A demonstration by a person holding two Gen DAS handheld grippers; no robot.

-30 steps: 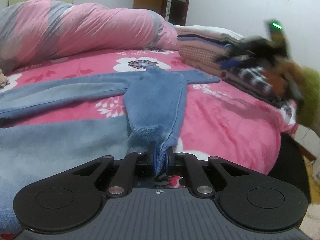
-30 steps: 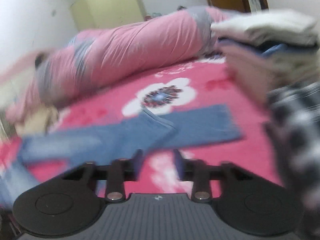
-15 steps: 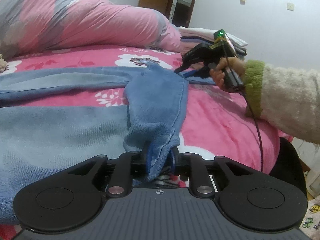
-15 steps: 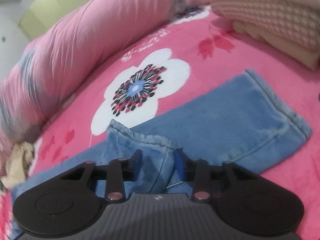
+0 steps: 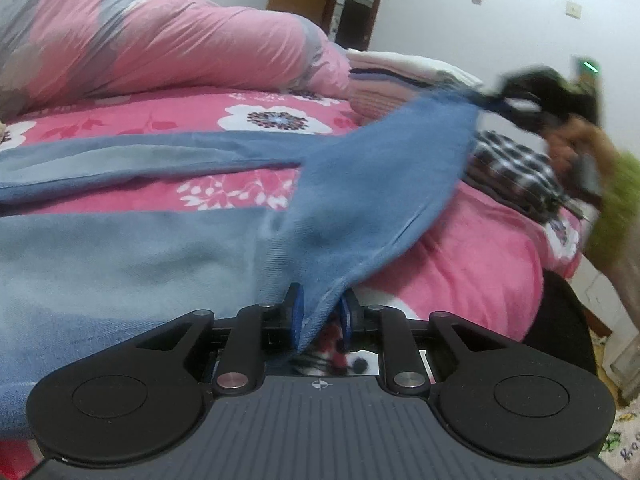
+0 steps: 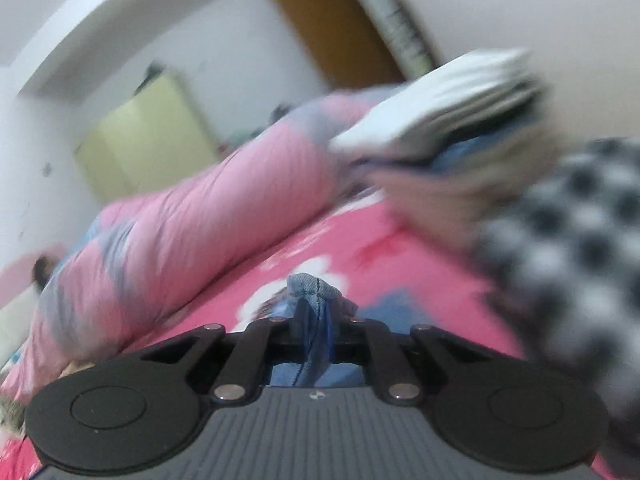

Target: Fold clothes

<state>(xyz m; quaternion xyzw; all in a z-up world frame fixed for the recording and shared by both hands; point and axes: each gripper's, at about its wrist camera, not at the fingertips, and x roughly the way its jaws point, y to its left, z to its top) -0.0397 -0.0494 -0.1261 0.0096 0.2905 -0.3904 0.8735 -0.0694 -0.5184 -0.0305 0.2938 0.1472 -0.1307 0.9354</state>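
Garment: jeans [image 5: 360, 200], spread over the pink bed [image 5: 460, 272], one leg running toward the left edge, the other raised off the bed at the right.
Left gripper [image 5: 320, 316]: jaws narrowly parted, the cloth passing between them; pads close on denim at the near edge of the bed. Grip appears light.
Right gripper [image 6: 316, 316]: jaws have just been closing and now pinch a denim hem, which stands up above the fingertips. In the left view it is blurred, carrying the leg end above the stack [image 5: 400, 80] of folded clothes at the far right corner.
Step in hand: probably lifting the right leg to lay it over the left one.
Method: keep the left gripper fixed as the anchor; carry the hem in a low arc across to the other leg.
Alignment: match hem to hem and seam to seam before lowering.
Tension: hold the cloth just taut; a slack span will crease.
Hazard: cloth slipping from the left jaws.
Clearance: keep clear of the stack and the rolled quilt [image 5: 160, 40].
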